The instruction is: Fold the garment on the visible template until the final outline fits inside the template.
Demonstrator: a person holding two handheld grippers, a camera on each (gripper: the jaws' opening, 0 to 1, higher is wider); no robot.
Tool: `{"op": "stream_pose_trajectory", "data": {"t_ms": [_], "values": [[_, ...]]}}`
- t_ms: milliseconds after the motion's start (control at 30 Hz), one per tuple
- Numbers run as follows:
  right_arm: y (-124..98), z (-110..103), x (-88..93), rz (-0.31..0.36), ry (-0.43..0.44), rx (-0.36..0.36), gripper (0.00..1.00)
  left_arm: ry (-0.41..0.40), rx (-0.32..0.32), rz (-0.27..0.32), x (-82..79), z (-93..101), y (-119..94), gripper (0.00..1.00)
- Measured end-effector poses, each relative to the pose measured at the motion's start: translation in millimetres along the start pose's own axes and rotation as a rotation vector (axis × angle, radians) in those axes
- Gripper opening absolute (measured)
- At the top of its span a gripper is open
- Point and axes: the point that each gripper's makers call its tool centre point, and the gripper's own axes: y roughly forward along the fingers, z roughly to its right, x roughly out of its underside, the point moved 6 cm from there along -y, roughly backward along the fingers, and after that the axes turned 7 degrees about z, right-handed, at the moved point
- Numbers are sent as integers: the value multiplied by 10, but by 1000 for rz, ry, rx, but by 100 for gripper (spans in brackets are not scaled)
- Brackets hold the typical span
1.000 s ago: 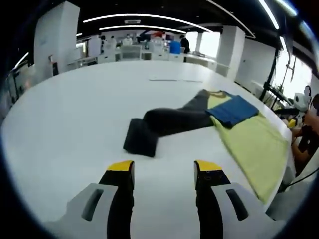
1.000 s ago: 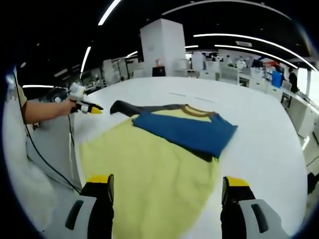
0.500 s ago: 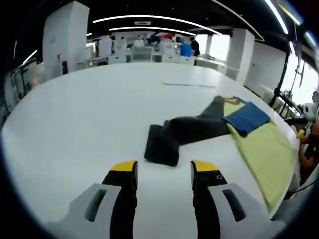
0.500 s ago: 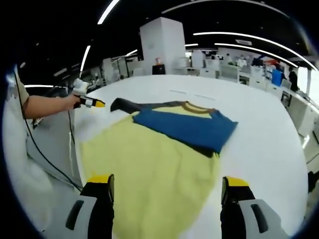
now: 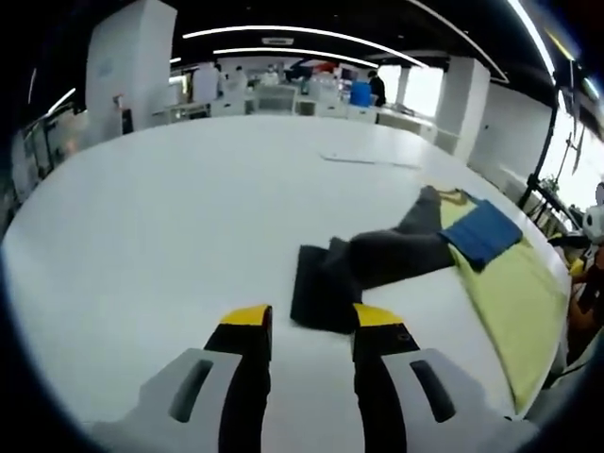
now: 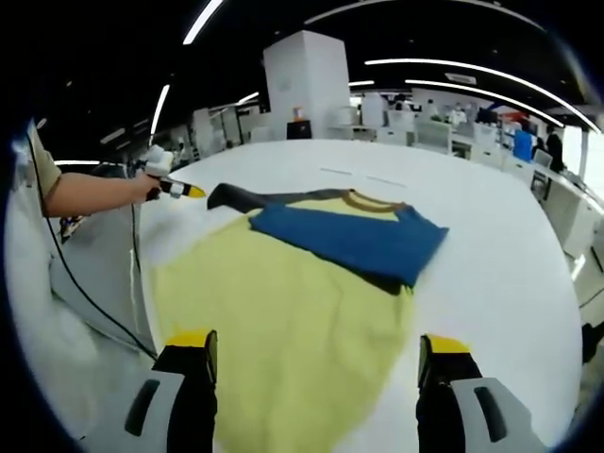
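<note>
Dark sleeve cuff [image 5: 323, 300] just ahead of left tool [image 5: 304, 321] | both tools open, empty

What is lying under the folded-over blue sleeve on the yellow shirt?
The blue sleeve lies on the yellow shirt body, just below the brown collar. A dark strip of fabric peeks out along its lower edge. Whatever else sits beneath is covered.

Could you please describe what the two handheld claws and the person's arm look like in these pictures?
Each claw, left claw and right claw, has two black fingers with yellow tips on light grey bodies with dark slots. In the right gripper view, the left claw appears as a white unit with a yellow tip, a thin black cable hanging below the arm, and a short khaki sleeve.
</note>
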Motion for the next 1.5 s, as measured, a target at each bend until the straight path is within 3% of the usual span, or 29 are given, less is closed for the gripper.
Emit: {"op": "stream_pose_trajectory", "data": {"t_ms": [733, 1000, 1200, 1500], "values": [[-74, 16, 47, -17, 0, 16, 86, 17, 10, -84, 145, -51, 170, 21], [-88, 6, 58, -22, -1, 18, 86, 39, 59, -101, 112, 25, 207, 9], [-102, 1, 53, -21, -1, 20, 86, 49, 62, -97, 87, -8, 188, 1], [-106, 8, 54, -20, -1, 23, 86, 30, -58, -60, 48, -271, 54, 0]]}}
